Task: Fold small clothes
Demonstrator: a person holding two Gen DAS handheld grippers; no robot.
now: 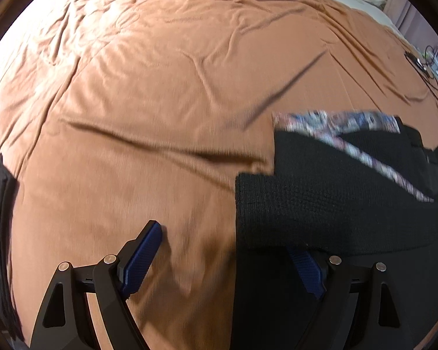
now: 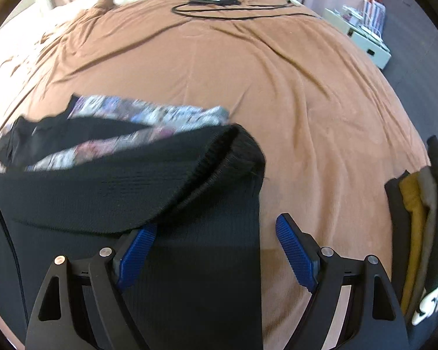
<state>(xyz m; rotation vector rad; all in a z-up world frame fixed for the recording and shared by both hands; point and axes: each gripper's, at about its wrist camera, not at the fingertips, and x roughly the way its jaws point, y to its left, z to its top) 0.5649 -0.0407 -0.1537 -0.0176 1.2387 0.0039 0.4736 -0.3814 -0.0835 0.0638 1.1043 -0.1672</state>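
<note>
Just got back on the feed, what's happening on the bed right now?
A person is working with two sets of tongs over a black knit garment lying on the rust-brown bedspread. The left tongs and right tongs are both open, one at each side edge of the garment, gripping nothing yet. A patterned garment lies just beyond the black one. Folded clothes are stacked at the right edge of the bed.

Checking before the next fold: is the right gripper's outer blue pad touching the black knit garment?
Apart. In the right wrist view the outer pad stands over bare orange bedspread, clear of the black knit garment's edge.
</note>
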